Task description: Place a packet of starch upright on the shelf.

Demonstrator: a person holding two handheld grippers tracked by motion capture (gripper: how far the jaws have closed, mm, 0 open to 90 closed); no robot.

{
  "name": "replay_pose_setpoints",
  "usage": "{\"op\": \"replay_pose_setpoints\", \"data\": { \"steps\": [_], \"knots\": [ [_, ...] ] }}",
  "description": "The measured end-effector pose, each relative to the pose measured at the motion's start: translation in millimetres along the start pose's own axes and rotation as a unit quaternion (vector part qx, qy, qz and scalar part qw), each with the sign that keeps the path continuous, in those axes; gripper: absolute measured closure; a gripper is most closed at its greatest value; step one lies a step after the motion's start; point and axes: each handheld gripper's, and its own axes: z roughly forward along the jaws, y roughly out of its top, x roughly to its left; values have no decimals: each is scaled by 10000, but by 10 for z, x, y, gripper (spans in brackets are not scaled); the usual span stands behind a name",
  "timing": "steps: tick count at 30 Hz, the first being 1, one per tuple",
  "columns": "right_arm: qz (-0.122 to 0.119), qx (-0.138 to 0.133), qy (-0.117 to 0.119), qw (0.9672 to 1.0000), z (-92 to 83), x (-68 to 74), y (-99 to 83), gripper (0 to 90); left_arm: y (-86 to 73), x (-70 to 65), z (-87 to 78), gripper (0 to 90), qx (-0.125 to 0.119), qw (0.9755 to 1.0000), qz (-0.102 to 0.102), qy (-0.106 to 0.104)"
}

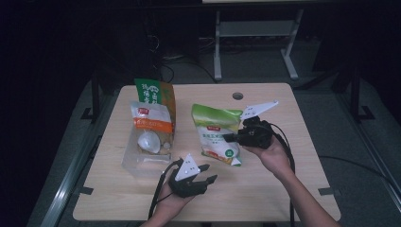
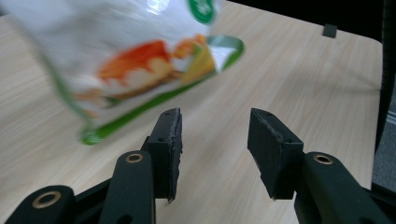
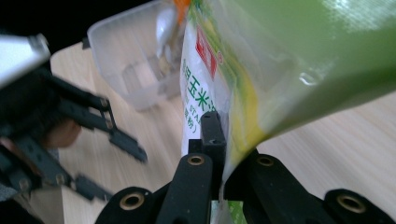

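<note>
Right gripper (image 1: 232, 137) clamped on the side edge of the green-and-white starch bag (image 1: 218, 132), holding it tilted above the wooden table (image 1: 265, 189), lower corner close to the surface; in the right gripper view the jaws pinch the bag's seam flat. Left gripper (image 1: 211, 173) stands just below and left of the bag, jaws about half apart with nothing between them; in the left gripper view the bag's lower end (image 2: 140, 65) hangs ahead of the pads (image 2: 170, 135), not touching. Judged progress: bag lifted and carried by one gripper; placing it, likely into the clear plastic bin (image 1: 135, 163), remains. Bin already holds an orange-and-white packet (image 1: 152, 127) with a tall green packet (image 1: 156, 94) behind; these crowd the space and may obstruct entry.
</note>
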Motion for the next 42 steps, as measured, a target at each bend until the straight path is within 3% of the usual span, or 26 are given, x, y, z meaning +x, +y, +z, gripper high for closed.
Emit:
{"op": "replay_pose_setpoints", "data": {
  "steps": [8,14,17,21,32,42],
  "knots": [
    [-358,51,198,9991,167,181,331,896,-54,-81,-17,518,74,9997,196,-121],
    [-619,-98,427,9971,260,314,562,896,-93,-99,-42,501,49,9997,147,-162],
    [-691,-59,537,9961,311,393,674,896,-103,-90,-66,491,-35,9996,61,-265],
    [-824,-72,655,9944,412,485,801,896,-104,-100,-92,479,-79,9995,95,-277],
    [-897,-135,859,9922,749,720,1089,896,-169,-141,-215,445,-122,9992,234,-284],
    [-750,-60,1035,9918,1086,834,1188,896,-236,-107,-291,430,-96,9994,208,-255]
  ]
}}
